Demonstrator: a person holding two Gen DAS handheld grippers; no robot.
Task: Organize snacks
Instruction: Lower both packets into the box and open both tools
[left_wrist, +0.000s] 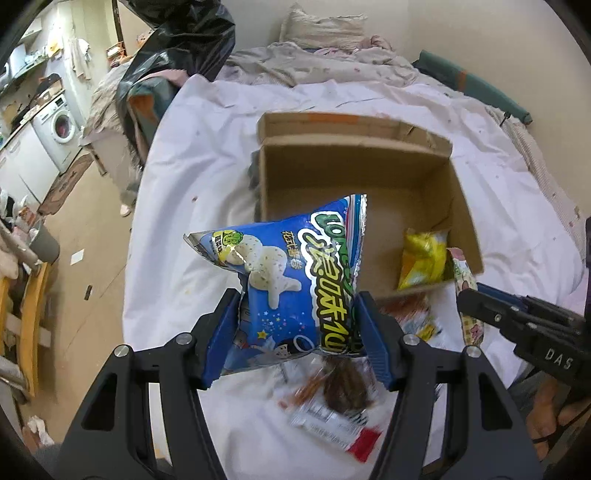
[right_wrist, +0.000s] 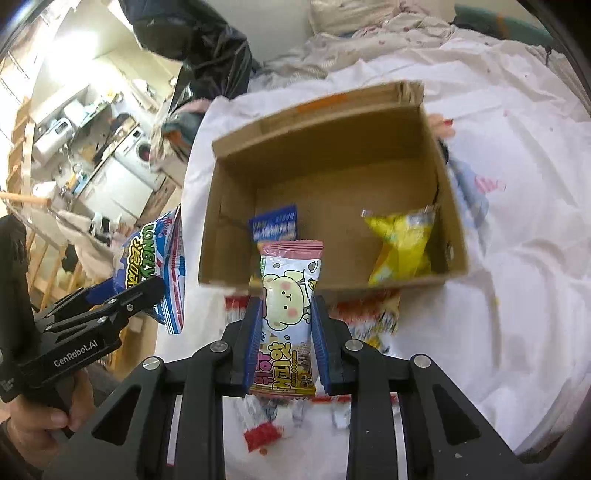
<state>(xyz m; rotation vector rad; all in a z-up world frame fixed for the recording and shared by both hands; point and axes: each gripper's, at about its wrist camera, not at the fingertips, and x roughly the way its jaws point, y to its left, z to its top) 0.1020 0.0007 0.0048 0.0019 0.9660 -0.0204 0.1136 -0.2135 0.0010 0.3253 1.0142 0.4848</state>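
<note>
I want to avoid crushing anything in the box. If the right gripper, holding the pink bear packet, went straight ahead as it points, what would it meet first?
Probably the near wall of the cardboard box, which sits just beyond the right gripper and its pink bear packet. Depth is unclear; it might clear the rim.

Glossy foil-plastic film is seen on the blue snack bag (left_wrist: 291, 280), with crinkled silver seams catching the light. Same shiny film on the pink cookie packet (right_wrist: 288, 317) and the yellow snack bag (right_wrist: 402, 243). The cardboard box (right_wrist: 236, 236) is plain matt brown corrugated board, a bit rough at the edges. The white bed sheet (left_wrist: 184, 184) is wrinkled matt cloth. Matt black plastic or metal is used for the left gripper (left_wrist: 297, 332) and right gripper (right_wrist: 286, 339), with blue ribbed finger pads (right_wrist: 323, 343) and shiny metal pivot pins. The black garbage bag (left_wrist: 184, 33) is glossy thin plastic.
</note>
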